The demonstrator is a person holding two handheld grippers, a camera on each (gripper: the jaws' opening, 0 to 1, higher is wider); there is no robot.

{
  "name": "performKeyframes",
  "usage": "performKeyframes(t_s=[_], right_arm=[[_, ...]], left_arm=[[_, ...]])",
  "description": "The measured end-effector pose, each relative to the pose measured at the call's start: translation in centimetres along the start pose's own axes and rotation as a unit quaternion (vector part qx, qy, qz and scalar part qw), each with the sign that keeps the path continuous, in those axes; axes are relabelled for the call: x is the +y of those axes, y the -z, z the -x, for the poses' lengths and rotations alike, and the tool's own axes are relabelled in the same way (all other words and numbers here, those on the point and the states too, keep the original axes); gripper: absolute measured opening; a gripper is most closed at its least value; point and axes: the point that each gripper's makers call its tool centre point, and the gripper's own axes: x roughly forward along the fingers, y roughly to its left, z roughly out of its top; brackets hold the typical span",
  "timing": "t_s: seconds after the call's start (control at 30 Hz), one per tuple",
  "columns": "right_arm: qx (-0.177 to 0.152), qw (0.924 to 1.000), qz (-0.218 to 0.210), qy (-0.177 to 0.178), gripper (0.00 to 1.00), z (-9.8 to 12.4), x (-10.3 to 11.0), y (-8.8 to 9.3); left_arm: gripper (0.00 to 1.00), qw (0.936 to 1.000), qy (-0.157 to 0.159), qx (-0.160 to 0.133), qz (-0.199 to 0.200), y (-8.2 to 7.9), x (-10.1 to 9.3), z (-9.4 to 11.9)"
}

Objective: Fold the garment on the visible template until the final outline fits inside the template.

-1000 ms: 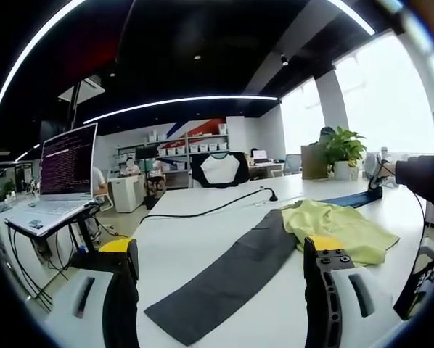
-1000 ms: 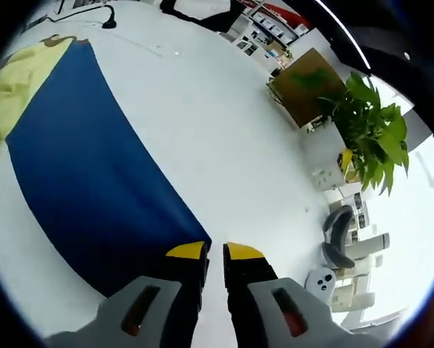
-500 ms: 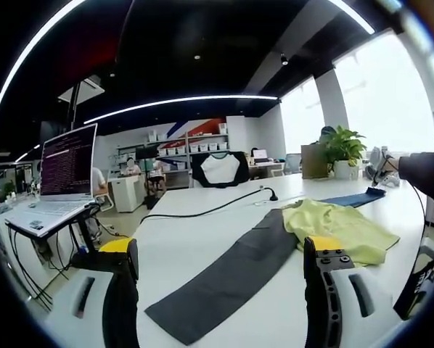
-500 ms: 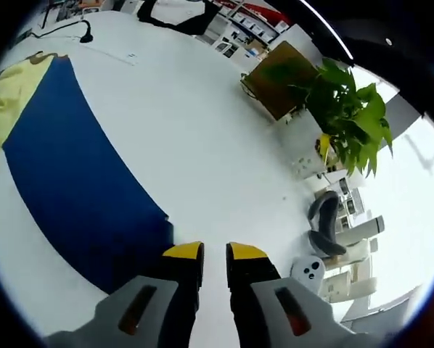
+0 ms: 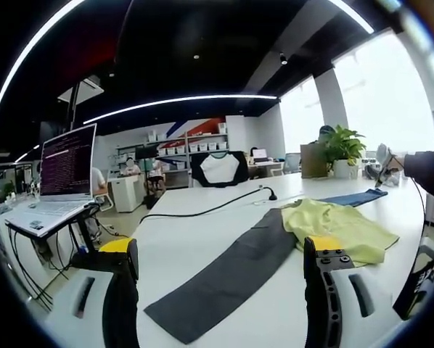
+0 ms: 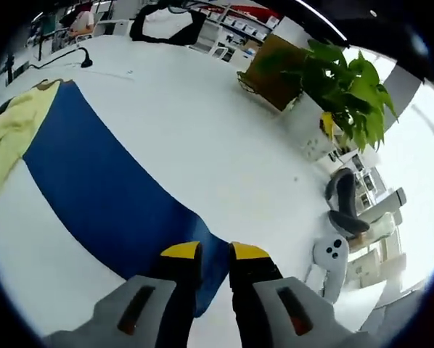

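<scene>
White surface [image 5: 202,239] runs through an open office, with a laptop [image 5: 57,177] on a stand at 9 o'clock in the left gripper view and shelving far behind. On the surface lies a yellow-green garment [image 5: 337,226], rumpled and only loosely heaped, resting across the meeting of two flat strips: a dark grey strip [image 5: 224,279] reaching toward 7 o'clock and a blue strip [image 6: 123,206] running away from it. These strips look like the template, though I cannot be sure of its full outline.

The left gripper [image 5: 220,290] hangs above the near end of the grey strip with its jaws spread wide and nothing between them. The right gripper [image 6: 215,255] sits at the far end of the blue strip, at 6 o'clock in the right gripper view, jaws drawn nearly together; the strip's corner appears pinched between them, with the cloth edge lifting there. In that view the garment's yellow edge [image 6: 10,141] shows at 9 o'clock, and a potted plant [image 6: 347,80] and a white handheld controller [image 6: 332,255] sit toward 2 and 4 o'clock.

By my judgement the folding proper has hardly begun: the garment is unfolded and spills past the strips, so flattening, folding and fitting all remain.
</scene>
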Motion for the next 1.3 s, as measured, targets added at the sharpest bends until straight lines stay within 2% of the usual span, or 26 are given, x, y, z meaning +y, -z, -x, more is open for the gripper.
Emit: performKeyframes(t_s=[0.1,0.2,0.27,0.3,0.53,0.63,0.83,0.93,1.0,1.03,1.13,1.17,1.3], right_arm=[[-0.008,0.9997,-0.015,-0.018,0.09,-0.3,0.9,0.0],[0.002,0.9999,-0.005,-0.015,0.09,-1.2,1.3,0.3],[0.012,0.9999,0.004,-0.01,0.09,-1.6,1.3,0.7],[-0.002,1.0,-0.003,-0.005,0.08,-1.6,1.1,0.2],[-0.001,0.9997,-0.024,0.001,0.08,-1.6,0.5,0.7],[-0.01,0.9987,-0.05,0.003,0.09,-1.7,0.0,0.9],[-0.017,0.997,-0.073,0.02,0.12,-1.5,-0.6,1.4],[-0.028,0.9962,-0.074,0.036,0.14,-1.5,-1.2,1.4],[-0.027,0.9959,-0.068,0.052,0.15,-1.4,-1.7,1.6],[-0.046,0.9952,-0.064,0.057,0.15,-1.3,-2.0,1.1],[-0.098,0.9886,-0.1,0.056,0.21,-0.2,-2.0,-0.4],[-0.129,0.9846,-0.103,0.058,0.22,0.5,-1.9,-1.3],[-0.152,0.9831,-0.091,0.045,0.25,2.0,-0.9,-2.3]], left_arm=[[1.0,1.0,-0.001,0.002,0.0,0.1,0.0,-0.1],[1.0,1.0,0.0,0.001,0.0,0.0,0.0,-0.1],[1.0,1.0,0.004,-0.002,0.003,0.0,-0.2,-0.2],[1.0,1.0,0.005,-0.002,0.003,0.0,-0.2,-0.2],[1.0,1.0,0.005,0.001,0.002,0.1,-0.2,-0.3],[1.0,1.0,0.004,0.001,0.003,0.1,-0.2,-0.3],[1.0,0.9999,0.011,-0.004,0.006,0.0,-0.3,-0.1],[1.0,0.9991,0.036,-0.015,0.017,-0.4,-1.0,0.0],[1.0,0.999,0.036,-0.018,0.016,-0.5,-1.0,0.0],[1.0,0.9992,0.034,-0.018,0.012,-0.5,-1.1,-0.1],[1.0,0.9992,0.036,-0.014,0.01,-0.4,-1.3,-0.3],[1.0,0.9992,0.038,-0.012,0.011,-0.3,-1.4,-0.4],[1.0,0.9992,0.037,-0.011,0.01,-0.2,-1.5,-0.6]])
